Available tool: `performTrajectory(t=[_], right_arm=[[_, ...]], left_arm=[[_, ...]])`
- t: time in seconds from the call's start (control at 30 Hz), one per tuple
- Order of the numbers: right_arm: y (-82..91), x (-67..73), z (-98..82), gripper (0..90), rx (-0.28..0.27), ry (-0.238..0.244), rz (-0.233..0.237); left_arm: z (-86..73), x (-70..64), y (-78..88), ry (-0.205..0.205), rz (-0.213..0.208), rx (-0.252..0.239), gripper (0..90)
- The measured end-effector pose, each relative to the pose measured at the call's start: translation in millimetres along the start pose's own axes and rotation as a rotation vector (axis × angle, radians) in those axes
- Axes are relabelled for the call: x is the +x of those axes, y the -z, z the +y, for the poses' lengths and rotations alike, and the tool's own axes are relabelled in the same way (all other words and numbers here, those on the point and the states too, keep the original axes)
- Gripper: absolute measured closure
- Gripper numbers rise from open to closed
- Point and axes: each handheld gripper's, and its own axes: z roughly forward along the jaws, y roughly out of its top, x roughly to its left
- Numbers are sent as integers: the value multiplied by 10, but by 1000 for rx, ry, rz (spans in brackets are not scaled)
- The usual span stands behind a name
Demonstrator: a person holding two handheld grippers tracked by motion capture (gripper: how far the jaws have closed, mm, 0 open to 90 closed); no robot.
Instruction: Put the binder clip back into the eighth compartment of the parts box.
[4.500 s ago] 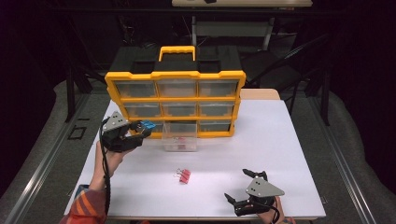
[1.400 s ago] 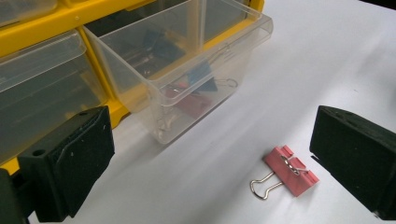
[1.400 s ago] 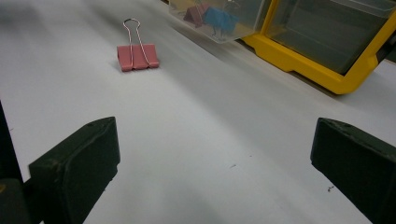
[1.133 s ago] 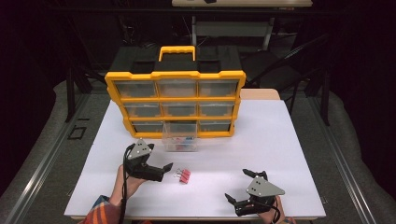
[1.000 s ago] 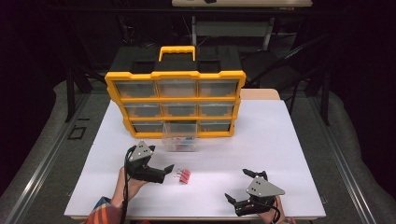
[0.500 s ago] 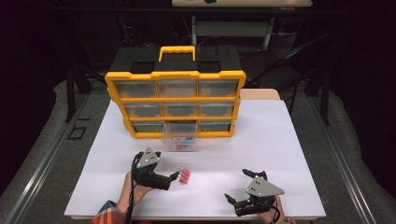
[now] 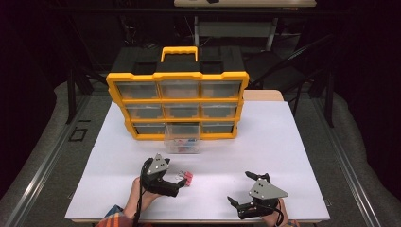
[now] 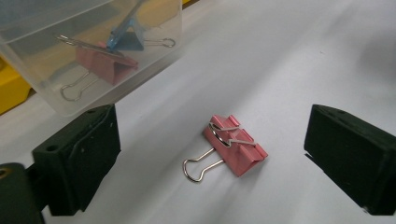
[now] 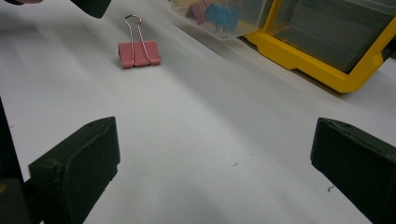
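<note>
A pink binder clip (image 8: 235,149) lies flat on the white table (image 7: 283,142), its wire handles pointing toward me. My left gripper (image 8: 212,158) is open, its two black jaws standing either side of the clip without touching it; from above the left gripper (image 7: 177,182) sits just left of the clip (image 7: 187,178). My right gripper (image 7: 248,191) rests open near the table's front edge, and its own view shows the clip (image 9: 138,52) well ahead. A clear drawer (image 7: 183,143), pulled out of the yellow organizer (image 7: 177,101), holds pink and blue clips (image 8: 116,53).
The yellow organizer with several clear drawers and a yellow handle (image 7: 178,51) stands at the back of the table. The pulled-out drawer (image 9: 224,16) sits in front of its bottom row. White table surface stretches to the right of the organizer.
My left gripper has moved from beside the organizer down and rightward to the pink clip, ending with its open jaws around it. The right gripper has stayed still.
</note>
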Motion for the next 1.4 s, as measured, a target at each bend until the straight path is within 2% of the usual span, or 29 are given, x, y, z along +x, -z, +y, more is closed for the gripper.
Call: performTrajectory(t=[0.17, 0.23, 0.4, 0.63, 0.9, 0.97, 1.1, 1.4], right_arm=[[-8, -4, -5, 7, -1, -2, -3], [-3, -6, -4, 7, -2, -2, -1], [-17, 6, -3, 7, 6, 5, 0], [-15, 4, -4, 8, 6, 4, -1], [-22, 3, -6, 8, 12, 6, 1], [-19, 6, -4, 8, 12, 8, 1], [-24, 7, -3, 8, 15, 9, 0], [-26, 8, -4, 9, 17, 12, 0]], left_arm=[[-21, -14, -58, -2, 1, 19, 162], [-33, -16, -80, 0, -9, 25, 200], [-46, -44, -117, 4, -30, 30, 366], [-66, -49, -183, 13, -61, 34, 509], [-94, -31, -231, 26, -54, 51, 632], [-97, -30, -226, 40, -64, 44, 648], [-94, -42, -212, 33, -75, 35, 688], [-109, -36, -226, 77, -127, 25, 766]])
